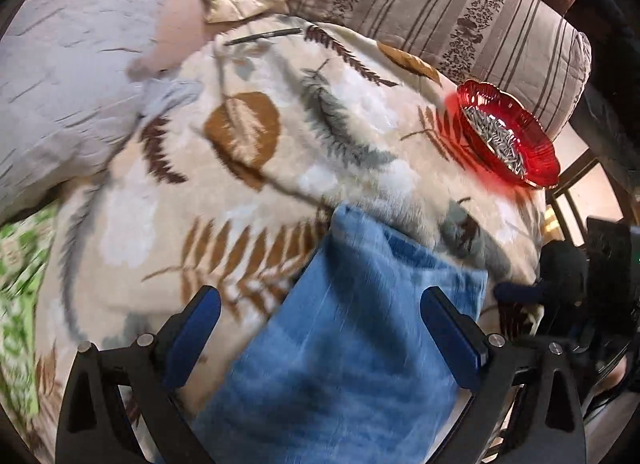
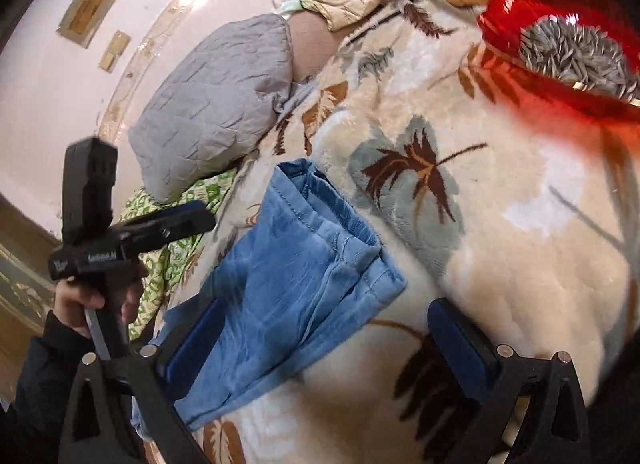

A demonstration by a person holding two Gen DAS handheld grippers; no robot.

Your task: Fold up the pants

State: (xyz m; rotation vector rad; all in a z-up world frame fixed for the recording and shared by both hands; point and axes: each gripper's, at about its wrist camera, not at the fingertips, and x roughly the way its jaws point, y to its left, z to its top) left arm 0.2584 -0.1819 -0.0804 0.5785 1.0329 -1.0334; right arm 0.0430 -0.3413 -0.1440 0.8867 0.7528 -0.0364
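blue pants [image 2: 292,284] lie bunched on leaf-print blanket [image 2: 500,264], low centre. left tool [image 1: 320,328] and right tool [image 2: 324,340] both spread apart, empty. risk: red seed bowl [image 2: 560,48] at 1 o'clock, wide swing tips it.

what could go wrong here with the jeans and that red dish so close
The red dish, full of what look like seeds, sits on the soft blanket the blue pants lie on; tugging the fabric or sweeping the right gripper wide might tip it. Both grippers are open, the left gripper too, so a one-layer pinch of the bunched denim could undo the fold.
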